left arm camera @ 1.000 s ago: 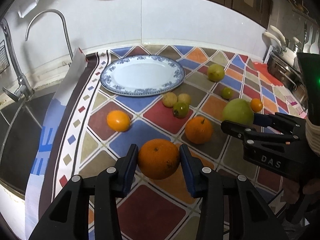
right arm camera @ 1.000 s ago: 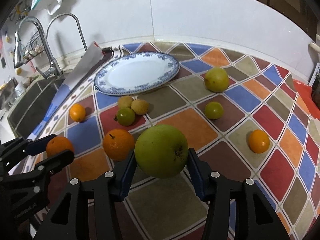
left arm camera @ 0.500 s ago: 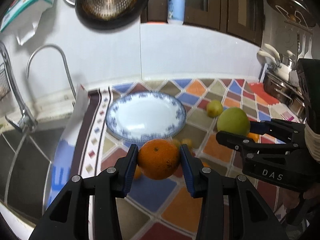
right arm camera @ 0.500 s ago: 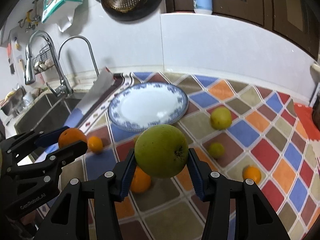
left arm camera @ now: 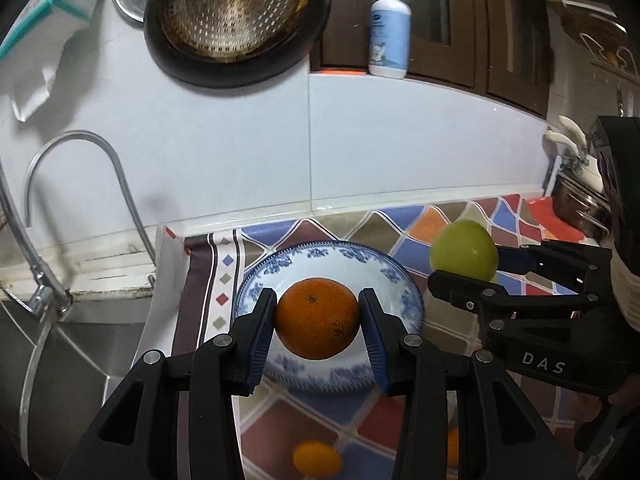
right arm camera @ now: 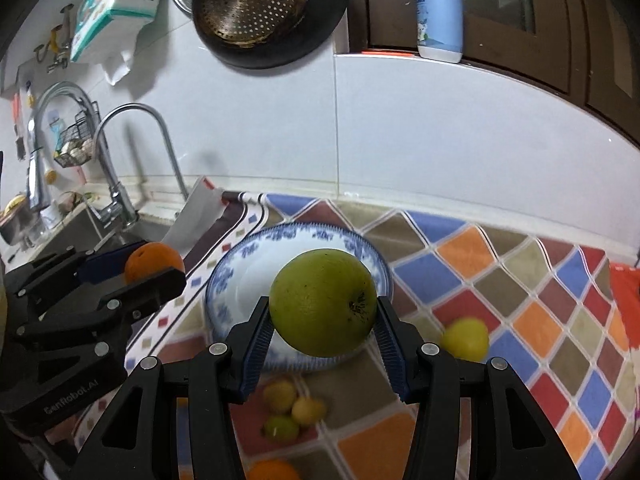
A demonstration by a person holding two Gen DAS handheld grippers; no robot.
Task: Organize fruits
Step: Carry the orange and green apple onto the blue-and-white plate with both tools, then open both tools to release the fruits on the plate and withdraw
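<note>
A sink faucet (left arm camera: pixel 80 184) stands at frame left, a colander (left arm camera: pixel 236 12) hangs upper centre, and a checkered cloth covers the desk (right arm camera: pixel 500 280). The left claw (left arm camera: pixel 318 320) pinches an orange (left arm camera: pixel 317 318) above the blue-patterned plate (left arm camera: pixel 404 292). The right claw (right arm camera: pixel 323 316) pinches a green apple (right arm camera: pixel 323 302); only its view shows the yellow fruit (right arm camera: pixel 466 338) at right.

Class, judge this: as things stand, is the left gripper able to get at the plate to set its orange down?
Probably yes. The left gripper holds the orange in front of the bare plate, and the right gripper with its green fruit stays off to the side.
</note>
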